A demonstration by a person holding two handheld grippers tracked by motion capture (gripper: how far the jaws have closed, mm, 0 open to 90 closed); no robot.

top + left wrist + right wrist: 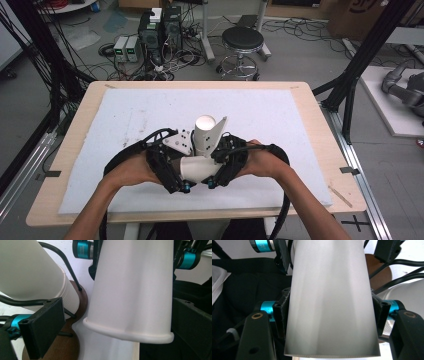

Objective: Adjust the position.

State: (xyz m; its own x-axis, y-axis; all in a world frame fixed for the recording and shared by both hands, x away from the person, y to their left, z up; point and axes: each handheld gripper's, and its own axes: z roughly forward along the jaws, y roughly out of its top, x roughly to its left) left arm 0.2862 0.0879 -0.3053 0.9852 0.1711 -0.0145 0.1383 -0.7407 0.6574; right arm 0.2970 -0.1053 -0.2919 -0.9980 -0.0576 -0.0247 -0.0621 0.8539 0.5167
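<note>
White plastic marks the work here: a single white cup [199,169] lies on its side between the two grippers, low over the white foam mat [125,115] and close to the mat's near edge. Taking that cup as the landmark, a stack of white cups [205,135] rises just behind it, tilted, its round end facing up; in the left gripper view the stack [30,272] sits on a brown wooden base [75,322] with thin black wire arms. The right gripper [329,315] clamps the cup [329,297] across its body, padded jaws pressed against both sides. The left gripper [167,167] sits at the cup's other side; its jaws stand wide, and in its own view the cup's rolled rim [130,333] hangs between them without either pad pressing on it. Beyond the cup and the stack the mat is bare all the way to its far edge, and to the left and right of the cup there is broad bare mat as well. Toward the person, only a narrow strip of mat and the pale wooden table edge [200,215] remain.
</note>
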